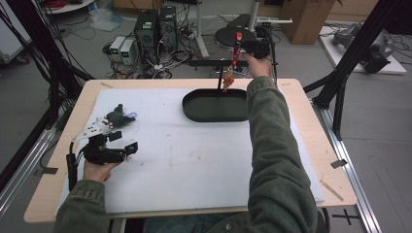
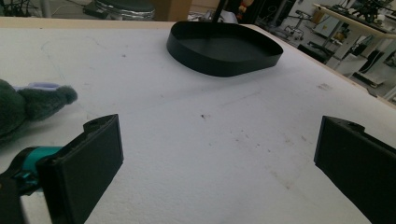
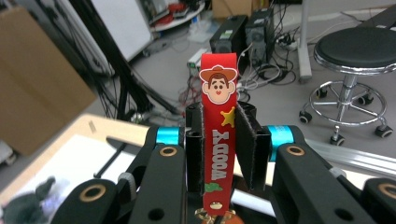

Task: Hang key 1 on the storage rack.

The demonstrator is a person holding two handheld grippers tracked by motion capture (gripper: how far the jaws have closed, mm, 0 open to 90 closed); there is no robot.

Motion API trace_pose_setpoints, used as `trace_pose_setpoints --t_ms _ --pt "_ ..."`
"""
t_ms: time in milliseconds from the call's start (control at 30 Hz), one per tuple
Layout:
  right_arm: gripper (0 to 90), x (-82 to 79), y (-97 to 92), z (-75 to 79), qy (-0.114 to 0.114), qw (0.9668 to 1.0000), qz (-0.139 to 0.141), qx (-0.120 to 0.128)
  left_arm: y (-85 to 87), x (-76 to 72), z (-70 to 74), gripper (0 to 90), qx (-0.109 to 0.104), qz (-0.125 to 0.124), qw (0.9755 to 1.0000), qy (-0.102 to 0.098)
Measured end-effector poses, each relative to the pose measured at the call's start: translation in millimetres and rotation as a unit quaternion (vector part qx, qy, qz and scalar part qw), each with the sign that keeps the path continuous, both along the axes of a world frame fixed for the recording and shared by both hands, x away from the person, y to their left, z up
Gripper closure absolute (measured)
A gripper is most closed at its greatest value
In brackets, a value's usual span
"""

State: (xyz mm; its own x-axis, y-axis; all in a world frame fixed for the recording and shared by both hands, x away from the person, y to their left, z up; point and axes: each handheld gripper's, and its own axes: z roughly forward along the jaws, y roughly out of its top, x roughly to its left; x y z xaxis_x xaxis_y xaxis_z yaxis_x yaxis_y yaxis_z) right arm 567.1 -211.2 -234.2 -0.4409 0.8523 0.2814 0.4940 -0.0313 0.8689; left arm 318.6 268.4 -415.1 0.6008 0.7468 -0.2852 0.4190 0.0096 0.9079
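Clamped upright in the right tool [image 3: 219, 154], jaws closed on it, the red Woody strap [image 3: 218, 140] hangs above the black tray's [image 1: 192, 109] far rim; left tool [image 2: 219, 168] rests open near the plush toy [image 1: 119, 117]

Dark plush toy [image 1: 118, 117] lying near tabletop [image 1: 301, 141] left edge; stool [image 3: 357, 49] and computer towers [image 1: 156, 26] standing on floor beyond far edge.

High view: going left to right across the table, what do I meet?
left gripper → dark plush toy → black tray → red keychain strap held in the right gripper, above the tray's far edge.
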Motion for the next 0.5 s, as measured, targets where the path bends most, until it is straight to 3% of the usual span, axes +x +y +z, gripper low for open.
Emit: trace_pose_setpoints --t_ms 100,200,267,300,400,500 --pt "74.5 3.7 2.3 -5.4 0.002 0.9999 -0.012 -0.006 0.4 0.4 -0.4 1.7 0.002 0.000 1.0000 0.001" --pt "70.9 5.4 2.2 -7.0 -0.004 0.9999 -0.011 0.008 -0.2 0.3 -0.7 1.7 0.000 0.003 1.0000 0.003" --pt "52.9 5.4 1.0 -7.3 0.000 0.9998 -0.019 0.009 -0.1 0.3 -1.1 1.7 0.004 -0.001 1.0000 0.007" --pt "40.1 4.9 -1.1 -8.1 0.005 0.9999 -0.016 -0.006 -0.5 0.4 -1.3 1.7 0.006 -0.002 0.9999 0.009" --pt "33.5 -0.2 -3.8 -8.4 0.000 0.9995 -0.023 -0.020 -1.5 -0.3 -1.0 1.7 0.008 -0.003 0.9999 0.007" --pt "24.0 -3.5 -11.2 -7.9 0.011 0.9999 -0.003 0.000 -1.4 -0.6 -0.8 1.7 0.008 -0.003 0.9999 0.009"
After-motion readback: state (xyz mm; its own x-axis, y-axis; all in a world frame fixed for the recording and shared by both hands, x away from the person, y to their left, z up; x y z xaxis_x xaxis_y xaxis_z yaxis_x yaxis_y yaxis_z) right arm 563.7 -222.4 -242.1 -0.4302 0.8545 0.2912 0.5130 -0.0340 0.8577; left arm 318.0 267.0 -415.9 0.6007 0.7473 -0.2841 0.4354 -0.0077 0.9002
